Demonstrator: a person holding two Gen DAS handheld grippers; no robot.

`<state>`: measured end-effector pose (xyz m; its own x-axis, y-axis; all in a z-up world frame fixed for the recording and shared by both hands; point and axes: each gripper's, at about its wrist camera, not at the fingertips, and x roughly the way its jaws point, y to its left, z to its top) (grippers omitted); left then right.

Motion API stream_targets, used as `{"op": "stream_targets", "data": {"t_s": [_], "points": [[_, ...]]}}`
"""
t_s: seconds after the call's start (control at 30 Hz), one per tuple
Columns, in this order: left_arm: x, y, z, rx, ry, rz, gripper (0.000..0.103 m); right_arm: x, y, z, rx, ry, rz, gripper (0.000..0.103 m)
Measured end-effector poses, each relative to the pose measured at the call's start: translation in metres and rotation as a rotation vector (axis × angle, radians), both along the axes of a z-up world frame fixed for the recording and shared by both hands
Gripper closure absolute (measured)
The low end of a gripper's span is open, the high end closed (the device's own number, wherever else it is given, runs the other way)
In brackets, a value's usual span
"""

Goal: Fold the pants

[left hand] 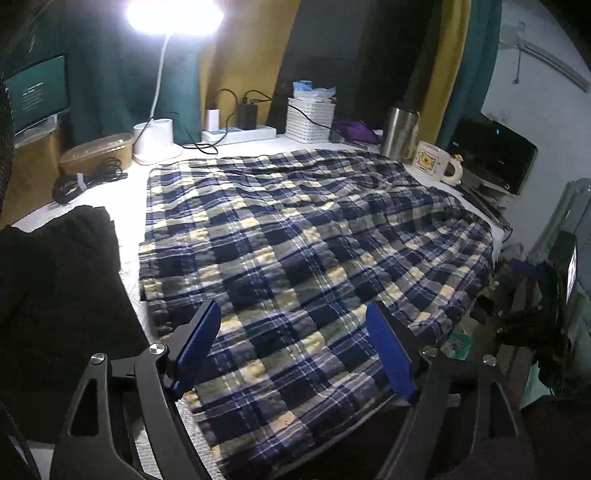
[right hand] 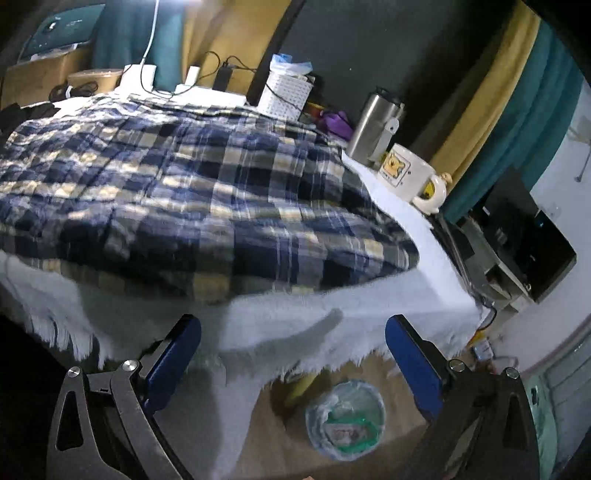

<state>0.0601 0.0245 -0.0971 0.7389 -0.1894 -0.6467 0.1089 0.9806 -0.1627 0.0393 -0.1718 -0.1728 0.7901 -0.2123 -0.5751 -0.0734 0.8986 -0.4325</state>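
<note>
**Hovering over plaid pants, both hands empty**

Looking along my left gripper [left hand: 293, 350], I see its blue fingers [left hand: 197, 350] spread wide with nothing between them, poised above the near part of the plaid pants [left hand: 303, 236]. The pants lie spread across the white cloth [left hand: 129, 177] that covers the table, rumpled in soft ridges. Only this view shows the black garment [left hand: 55, 280] lying just beside the pants at the left, and the lit lamp [left hand: 173, 14] glaring over the back. A strip of bare white cloth runs between the black garment and the pants' left edge. At the far right corner, the cartoon mug [left hand: 436, 164] and steel tumbler [left hand: 399, 131] stand close to the pants' edge; the white basket [left hand: 310, 118] and power strip [left hand: 240, 134] line the back.

From my right gripper [right hand: 293, 365], the fingers [right hand: 413, 369] are likewise wide apart and hold nothing, off the front edge of the table. This view shows what the other hides: the fringed hem of the white cloth [right hand: 332, 325] hanging over the front, and a lined waste bin [right hand: 345, 419] on the floor below. The plaid pants [right hand: 184, 192] end short of that hem, leaving a band of bare cloth, widest toward the right corner. The mug [right hand: 406, 173] and tumbler [right hand: 373, 125] sit near the pants' right edge. The picture is somewhat blurred.
</note>
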Motion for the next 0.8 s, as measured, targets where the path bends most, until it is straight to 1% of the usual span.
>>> {"op": "stream_targets", "data": {"t_s": [0.1, 0.13, 0.17, 0.23, 0.3, 0.4, 0.5, 0.63, 0.7, 0.8], "points": [[0.0, -0.003, -0.002, -0.008, 0.006, -0.024, 0.018, 0.004, 0.004, 0.009, -0.006, -0.031, 0.005, 0.003], [-0.001, -0.004, -0.003, -0.012, 0.003, -0.034, 0.013, 0.005, 0.005, 0.011, -0.01, -0.037, 0.01, 0.003], [-0.001, -0.006, -0.003, -0.017, -0.001, -0.045, 0.01, 0.007, 0.007, 0.013, -0.014, -0.04, 0.022, 0.003], [-0.002, -0.01, -0.006, -0.019, 0.001, -0.066, 0.01, 0.012, 0.008, 0.018, -0.004, -0.039, 0.045, 0.003], [-0.002, -0.015, -0.009, -0.012, 0.009, -0.092, 0.01, 0.02, 0.004, 0.025, 0.039, -0.034, 0.055, 0.003], [-0.005, -0.026, -0.012, 0.013, 0.018, -0.138, 0.01, 0.034, -0.006, 0.036, 0.133, -0.024, 0.06, 0.003], [-0.008, -0.033, -0.013, 0.034, 0.014, -0.174, 0.01, 0.047, -0.012, 0.042, 0.175, -0.017, 0.058, 0.003], [-0.009, -0.041, -0.018, 0.086, 0.024, -0.205, 0.01, 0.064, -0.018, 0.049, 0.231, -0.017, 0.056, 0.003], [-0.009, -0.046, -0.022, 0.127, 0.035, -0.203, 0.01, 0.073, -0.021, 0.051, 0.273, 0.002, 0.052, 0.003], [-0.006, -0.051, -0.031, 0.237, 0.062, -0.172, 0.01, 0.078, -0.022, 0.057, 0.292, -0.005, 0.058, 0.003]]}}
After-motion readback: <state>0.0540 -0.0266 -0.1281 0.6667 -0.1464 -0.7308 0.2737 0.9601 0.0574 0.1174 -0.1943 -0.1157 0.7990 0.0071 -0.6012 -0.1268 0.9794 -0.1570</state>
